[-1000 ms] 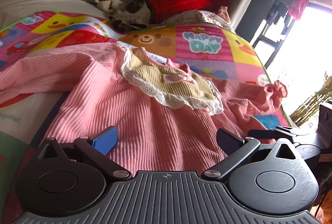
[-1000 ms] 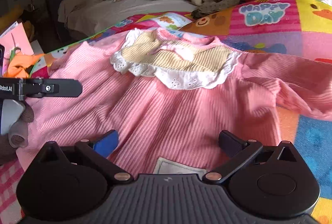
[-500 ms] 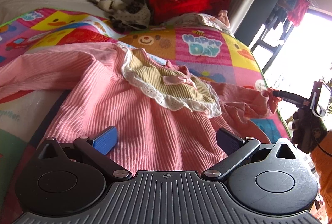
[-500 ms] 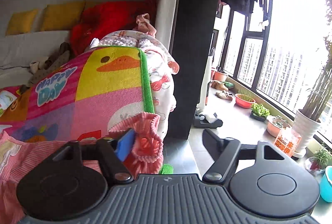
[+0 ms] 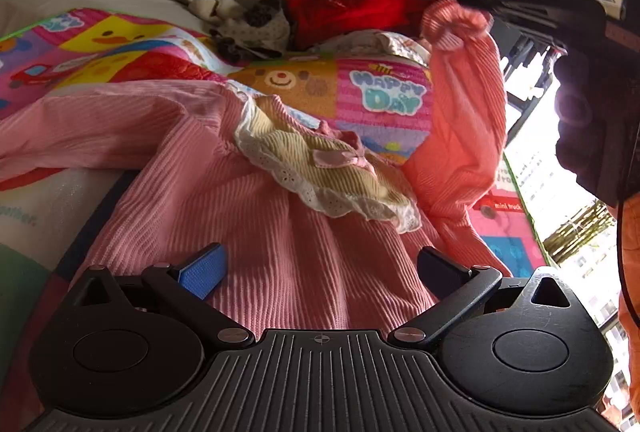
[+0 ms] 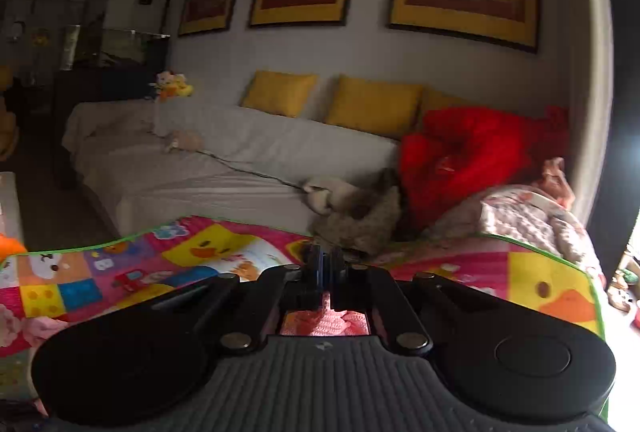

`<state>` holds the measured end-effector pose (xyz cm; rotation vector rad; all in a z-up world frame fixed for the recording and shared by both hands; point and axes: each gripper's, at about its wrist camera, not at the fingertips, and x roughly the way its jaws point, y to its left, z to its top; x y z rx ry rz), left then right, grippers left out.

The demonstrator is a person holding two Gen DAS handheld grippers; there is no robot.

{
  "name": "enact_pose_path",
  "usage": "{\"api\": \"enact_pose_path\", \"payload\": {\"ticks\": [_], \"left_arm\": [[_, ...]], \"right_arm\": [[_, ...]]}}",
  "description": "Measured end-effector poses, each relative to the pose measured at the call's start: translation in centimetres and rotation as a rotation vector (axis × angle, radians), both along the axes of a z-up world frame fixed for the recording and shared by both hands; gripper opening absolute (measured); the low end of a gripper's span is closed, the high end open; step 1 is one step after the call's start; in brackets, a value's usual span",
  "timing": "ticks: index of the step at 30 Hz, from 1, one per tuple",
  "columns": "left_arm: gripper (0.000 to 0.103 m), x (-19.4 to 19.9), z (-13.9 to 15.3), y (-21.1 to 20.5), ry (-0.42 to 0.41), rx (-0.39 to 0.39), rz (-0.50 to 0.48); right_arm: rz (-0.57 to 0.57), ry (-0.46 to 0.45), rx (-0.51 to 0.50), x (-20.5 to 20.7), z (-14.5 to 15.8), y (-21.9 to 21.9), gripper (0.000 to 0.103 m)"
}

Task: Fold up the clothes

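Since a second ago your right gripper (image 6: 325, 274) has clamped the frilled cuff (image 5: 454, 21) and lifted that sleeve off the bright patchwork cartoon play mat (image 5: 384, 91), presumably to carry it across for the first fold. Your pink ribbed child's top with a cream lace-edged bib (image 5: 256, 199) lies spread flat on the mat. Your left gripper (image 5: 318, 268) hovers over its hem, jaws wide, holding nothing.

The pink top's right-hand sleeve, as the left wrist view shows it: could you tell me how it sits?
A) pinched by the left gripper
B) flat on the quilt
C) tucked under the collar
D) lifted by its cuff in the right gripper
D: the right gripper is shut on the ruffled cuff and the sleeve hangs from it above the quilt.
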<state>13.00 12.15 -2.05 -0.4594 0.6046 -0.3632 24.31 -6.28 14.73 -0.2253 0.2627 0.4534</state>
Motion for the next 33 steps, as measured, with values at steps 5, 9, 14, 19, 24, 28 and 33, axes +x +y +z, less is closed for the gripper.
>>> {"api": "enact_pose_path", "payload": {"ticks": [5, 9, 14, 19, 24, 28, 33], "left_arm": [[0.103, -0.2, 0.6, 0.7, 0.035, -0.024, 0.013], [0.103, -0.5, 1.6, 4.4, 0.057, -0.139, 0.099], [0.103, 0.8, 0.8, 10.5, 0.139, -0.22, 0.345], [0.103, 3.3, -2.1, 16.1, 0.274, -0.391, 0.566], [0.055, 5.9, -3.0, 18.2, 0.321, -0.274, 0.69], [0.021, 6.9, -2.2, 16.8, 0.308, -0.084, 0.659], [0.011, 7.1, 2.1, 14.2, 0.195, 0.062, 0.627]], "right_arm": [[0.108, 0.027, 0.056, -0.3, -0.1, 4.1, 0.017], [0.089, 0.034, 0.082, -0.8, -0.5, 2.3, 0.041], [0.025, 0.115, 0.111, -1.6, -3.1, -2.2, 0.044], [-0.007, 0.162, 0.161, -3.7, -5.6, -6.2, 0.05], [-0.036, 0.192, 0.196, -6.1, -7.2, -9.7, 0.056], [-0.09, 0.194, 0.222, -7.4, -8.0, -13.0, 0.057], [-0.157, 0.204, 0.291, -8.3, -9.1, -17.0, 0.058]]}}
